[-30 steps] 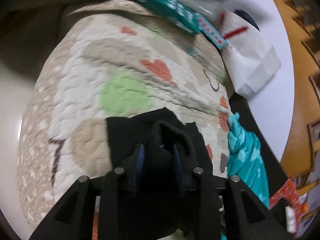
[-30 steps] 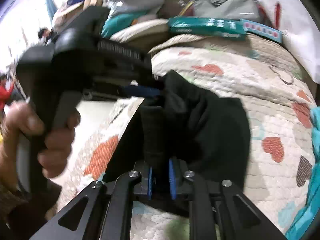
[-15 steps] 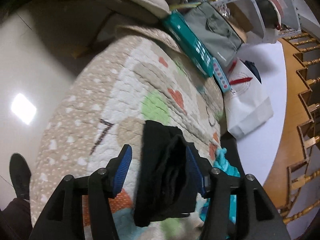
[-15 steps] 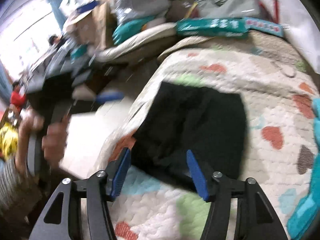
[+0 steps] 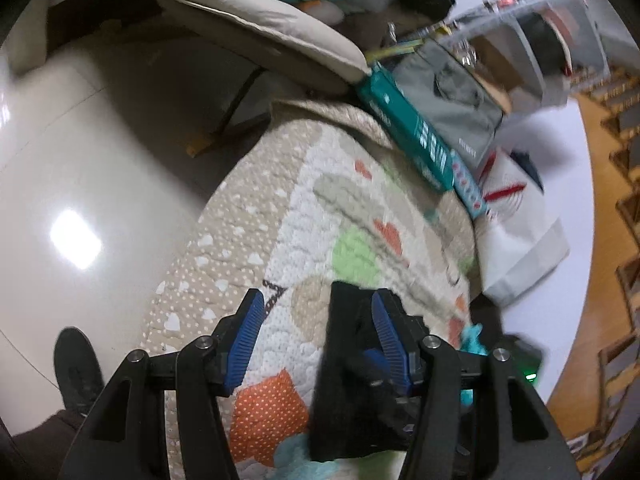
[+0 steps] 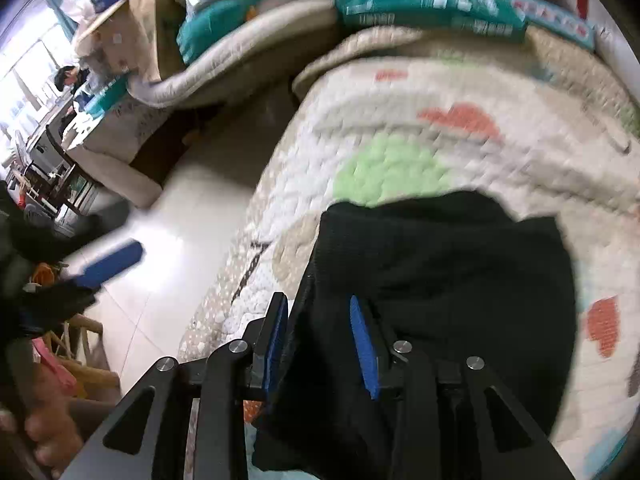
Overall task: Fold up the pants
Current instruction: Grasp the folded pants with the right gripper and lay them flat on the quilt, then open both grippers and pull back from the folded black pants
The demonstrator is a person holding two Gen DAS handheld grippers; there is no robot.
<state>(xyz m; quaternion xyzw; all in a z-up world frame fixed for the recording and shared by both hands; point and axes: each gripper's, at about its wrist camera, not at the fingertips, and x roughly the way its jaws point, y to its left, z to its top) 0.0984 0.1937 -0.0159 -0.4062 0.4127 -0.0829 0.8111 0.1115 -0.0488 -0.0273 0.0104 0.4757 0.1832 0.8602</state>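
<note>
Black folded pants lie on bumpy quilt (both tongs gape apart).

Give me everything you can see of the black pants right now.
The black pants are a soft, matte, knit-looking fabric, folded into a compact, roughly rectangular bundle lying flat on the patterned quilt. Layered edges show along the left side. The right tool is open, its fingers straddling the bundle's near left edge; whether they touch it is unclear. The left tool is open, holding nothing; in its view the bundle lies behind its right finger.
</note>
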